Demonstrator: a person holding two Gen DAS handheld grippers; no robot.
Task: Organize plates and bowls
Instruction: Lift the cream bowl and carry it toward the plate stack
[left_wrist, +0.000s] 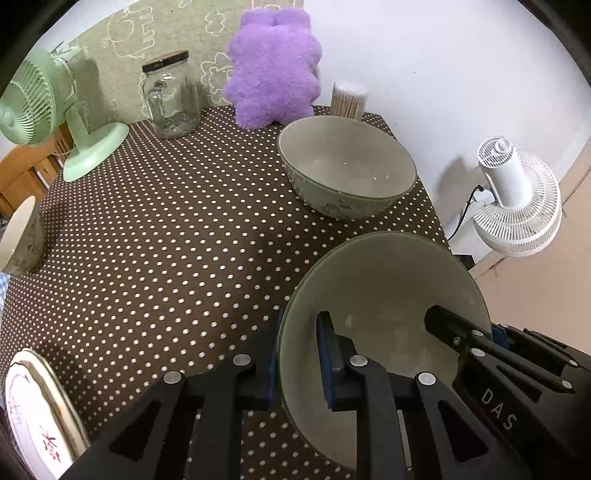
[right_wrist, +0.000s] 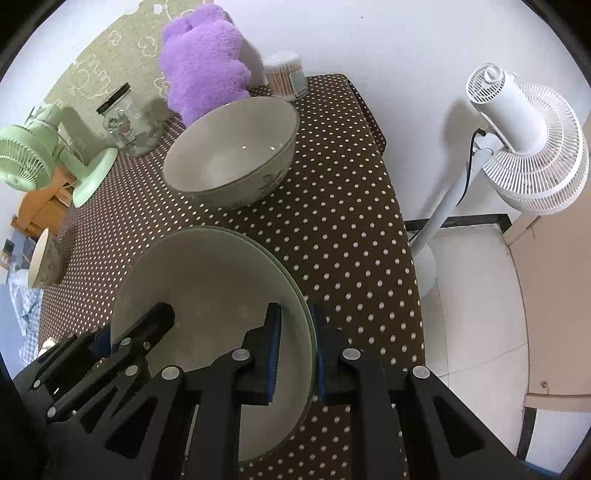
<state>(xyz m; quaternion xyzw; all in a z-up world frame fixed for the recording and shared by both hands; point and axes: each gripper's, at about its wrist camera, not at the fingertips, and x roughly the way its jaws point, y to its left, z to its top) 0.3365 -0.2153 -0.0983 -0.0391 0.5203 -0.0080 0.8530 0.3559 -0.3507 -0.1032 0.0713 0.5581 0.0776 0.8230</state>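
A large pale-green bowl (left_wrist: 384, 295) (right_wrist: 210, 280) is held near the table's right edge by both grippers. My left gripper (left_wrist: 299, 362) is shut on its left rim, one finger inside, one outside. My right gripper (right_wrist: 297, 350) is shut on its right rim and also shows in the left wrist view (left_wrist: 476, 332). A second large green bowl (left_wrist: 347, 166) (right_wrist: 236, 147) stands farther back on the table. A small bowl (left_wrist: 22, 240) (right_wrist: 44, 262) sits at the left edge. A patterned plate (left_wrist: 37, 413) lies at the near left.
The table has a brown polka-dot cloth (left_wrist: 166, 240). At the back stand a green desk fan (left_wrist: 40, 110), a glass jar (left_wrist: 171, 96), a purple plush toy (left_wrist: 275, 66) and a cotton-swab tub (left_wrist: 349, 98). A white floor fan (right_wrist: 524, 147) stands right of the table.
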